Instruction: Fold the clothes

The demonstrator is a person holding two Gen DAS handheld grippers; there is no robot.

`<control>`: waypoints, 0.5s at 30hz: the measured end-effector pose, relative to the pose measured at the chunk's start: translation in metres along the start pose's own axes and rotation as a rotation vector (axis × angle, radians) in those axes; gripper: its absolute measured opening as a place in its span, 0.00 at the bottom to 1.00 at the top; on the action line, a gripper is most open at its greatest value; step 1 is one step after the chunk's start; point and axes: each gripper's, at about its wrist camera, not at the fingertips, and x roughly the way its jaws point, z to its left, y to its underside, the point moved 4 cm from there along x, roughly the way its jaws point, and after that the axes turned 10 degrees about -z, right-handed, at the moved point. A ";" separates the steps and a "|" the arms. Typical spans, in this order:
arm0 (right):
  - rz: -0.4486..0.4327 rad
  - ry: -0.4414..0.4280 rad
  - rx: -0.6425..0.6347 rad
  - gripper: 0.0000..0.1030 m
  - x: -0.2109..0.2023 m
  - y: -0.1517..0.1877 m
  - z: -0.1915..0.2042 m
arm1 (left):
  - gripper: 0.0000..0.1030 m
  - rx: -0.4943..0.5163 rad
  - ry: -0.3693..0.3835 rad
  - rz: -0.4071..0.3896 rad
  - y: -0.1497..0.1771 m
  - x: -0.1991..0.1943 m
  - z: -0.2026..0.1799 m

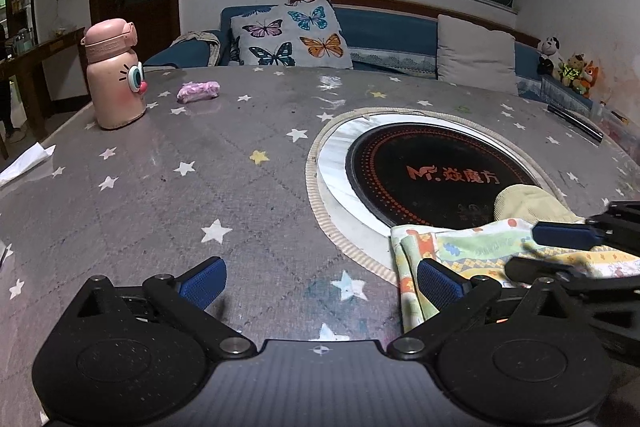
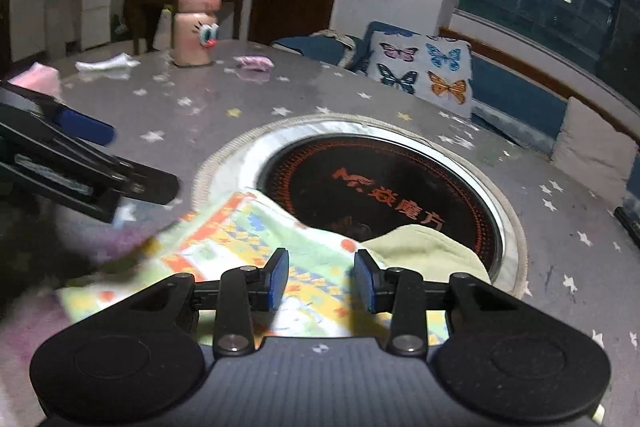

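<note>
While nothing here is gripped yet, the work reads as part done, and the lines below give what can be seen.

Garment: a small patterned garment (image 2: 240,239) in green, yellow and orange lies on the star-print table (image 1: 200,155); its far part overlaps the rim of the round black cooktop (image 1: 432,171) set into the table; its left edge in the left wrist view shows doubled layers — I judge at least one fold has been made.

Pale piece: a plain yellowish cloth (image 2: 424,247) lies touching the garment on the cooktop side; whether it is part of the same garment or a second one I cannot tell.

Left gripper (image 1: 320,285): jaws spread wide, holding nothing; its right finger sits over the garment's near left corner, its left finger over bare table.

Right gripper (image 2: 321,279): jaws moderately apart with the printed cloth lying below and between them; no cloth is pinched, though contact cannot be ruled out.

Done so far: cloth laid on the table, seemingly folded once.

Left to do: a further fold or a final squaring up, in my estimate — the shape looks rumpled, not neat.

Elsewhere: a pink bottle (image 1: 116,75) and a small pink bundle (image 1: 199,91) stand well apart from the garment.
</note>
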 end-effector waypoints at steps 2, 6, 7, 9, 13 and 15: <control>-0.015 -0.041 -0.026 0.36 -0.016 -0.003 0.009 | 1.00 -0.010 0.005 0.004 0.000 0.000 0.000; -0.023 -0.148 -0.072 0.36 -0.043 -0.004 0.032 | 1.00 -0.044 0.032 0.024 0.001 0.000 -0.001; -0.024 -0.177 -0.084 0.36 -0.049 -0.003 0.038 | 0.99 -0.050 0.037 0.029 0.001 0.000 -0.002; -0.026 -0.223 -0.111 0.37 -0.058 -0.001 0.051 | 0.99 -0.063 0.047 0.038 0.002 0.000 -0.002; -0.008 -0.276 -0.163 0.37 -0.062 0.006 0.074 | 0.92 -0.104 0.081 0.063 0.003 -0.001 -0.004; 0.004 -0.284 -0.192 0.37 -0.058 0.011 0.084 | 0.89 -0.138 0.106 0.083 0.005 -0.001 -0.004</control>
